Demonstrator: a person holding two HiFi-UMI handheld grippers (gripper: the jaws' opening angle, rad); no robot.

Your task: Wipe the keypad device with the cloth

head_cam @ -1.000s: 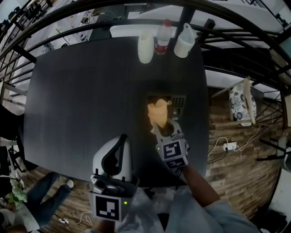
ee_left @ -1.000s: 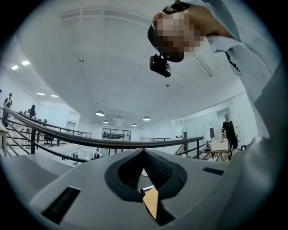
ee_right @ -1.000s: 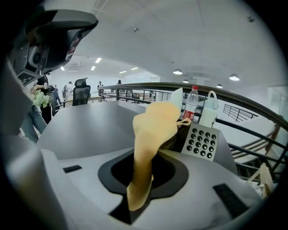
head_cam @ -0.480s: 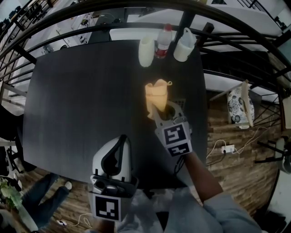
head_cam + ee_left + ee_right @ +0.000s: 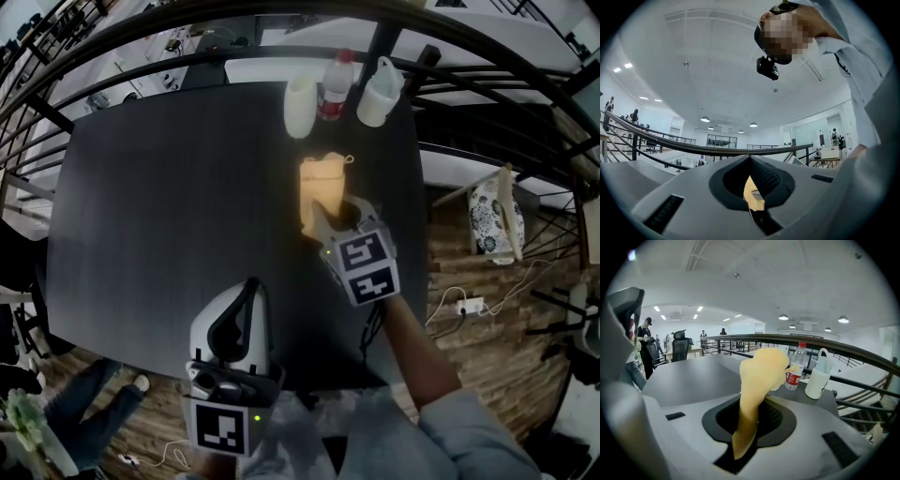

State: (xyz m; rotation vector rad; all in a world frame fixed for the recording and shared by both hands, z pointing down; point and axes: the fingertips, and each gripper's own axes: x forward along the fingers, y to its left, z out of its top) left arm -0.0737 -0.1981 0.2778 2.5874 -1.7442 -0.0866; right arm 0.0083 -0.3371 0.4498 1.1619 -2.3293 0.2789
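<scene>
Where the cloth is: pinched in the right gripper [image 5: 330,217], with the yellow cloth [image 5: 322,187] bunched just ahead of it over the black table [image 5: 169,206], toward the far edge. Can't tell from above whether it touches the top.
Right jaws: the right gripper view settles it – they're clamped on the cloth [image 5: 761,371]. A strip runs down between the pads and the rest puffs up in front.
Left gripper: sits by the table's near edge [image 5: 251,286], well apart from the cloth.
Left jaws: the left gripper view shows them drawn together, leaving only a thin slit. There's a tan sliver in it, no clue what that is.
Keypad device: honestly can't make it out in any view.
Only from above: a tall white cup [image 5: 300,101] stands in a row with the bottle [image 5: 336,86] and white jug [image 5: 380,89] at the far edge. The right gripper view gets the bottle and jug, but the cloth blocks the cup.
Only in the left gripper view: it points up – ceiling lights [image 5: 705,119], the person's head camera [image 5: 767,68] and a pale sleeve [image 5: 876,140], none of the table.
Only in the right gripper view: people [image 5: 644,341] and an office chair [image 5: 679,345] off past the table's left side.
</scene>
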